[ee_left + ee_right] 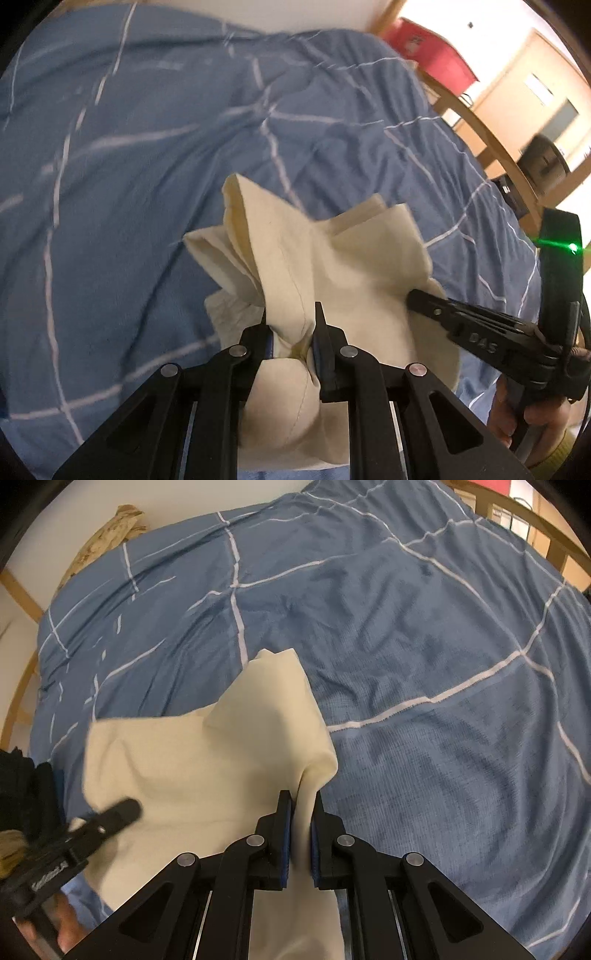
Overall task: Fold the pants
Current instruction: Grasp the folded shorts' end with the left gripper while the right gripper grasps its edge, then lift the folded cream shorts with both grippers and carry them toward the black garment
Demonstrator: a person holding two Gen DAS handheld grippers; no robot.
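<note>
The cream pants (332,254) hang bunched above a blue bed cover (129,166). My left gripper (290,314) is shut on a gathered fold of the pants. My right gripper (303,805) is shut on another fold of the cream pants (192,768), its blue pads pressing the cloth. In the left wrist view the right gripper (417,297) comes in from the right with its tip in the cloth. In the right wrist view the left gripper (125,808) shows at the lower left, blurred, against the pants.
The blue bed cover with white grid lines (424,646) fills both views. A wooden bed frame (476,122) runs along the right, with a red box (432,51) beyond it. A wooden rail (18,694) curves at the left.
</note>
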